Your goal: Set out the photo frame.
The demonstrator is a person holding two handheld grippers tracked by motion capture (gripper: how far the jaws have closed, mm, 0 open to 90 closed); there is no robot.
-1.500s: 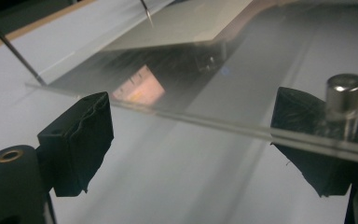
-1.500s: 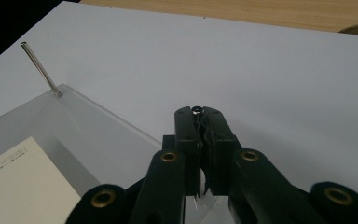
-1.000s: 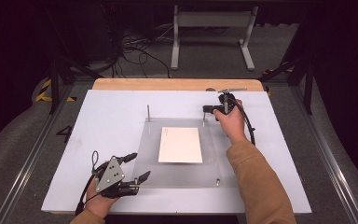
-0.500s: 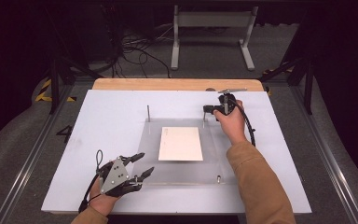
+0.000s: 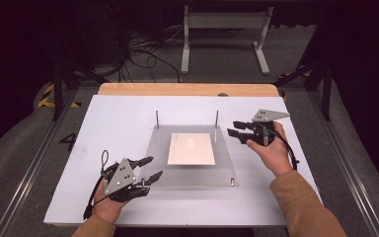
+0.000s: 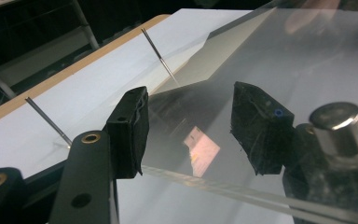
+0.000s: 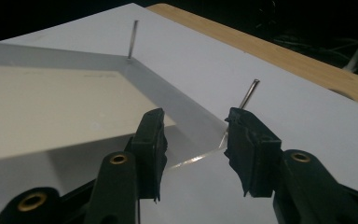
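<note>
Tools (image 5: 150,168) (image 5: 233,128) at plate (image 5: 237,163) edges

A: Left gripper (image 5: 147,168): black body and jaws, grey three-cornered plate with dark screw holes, black cable looped at lower left of the frame.

B: Right gripper (image 5: 237,129) matched it. Brass rivets showed. Tan sleeve (image 5: 303,205), lower right.

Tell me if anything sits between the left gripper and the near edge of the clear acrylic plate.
Nothing visible does. The left gripper already has its open jaws at the near left edge of the clear acrylic plate, and the left gripper view shows that edge running between them, with a short metal post beside the right jaw.
</note>
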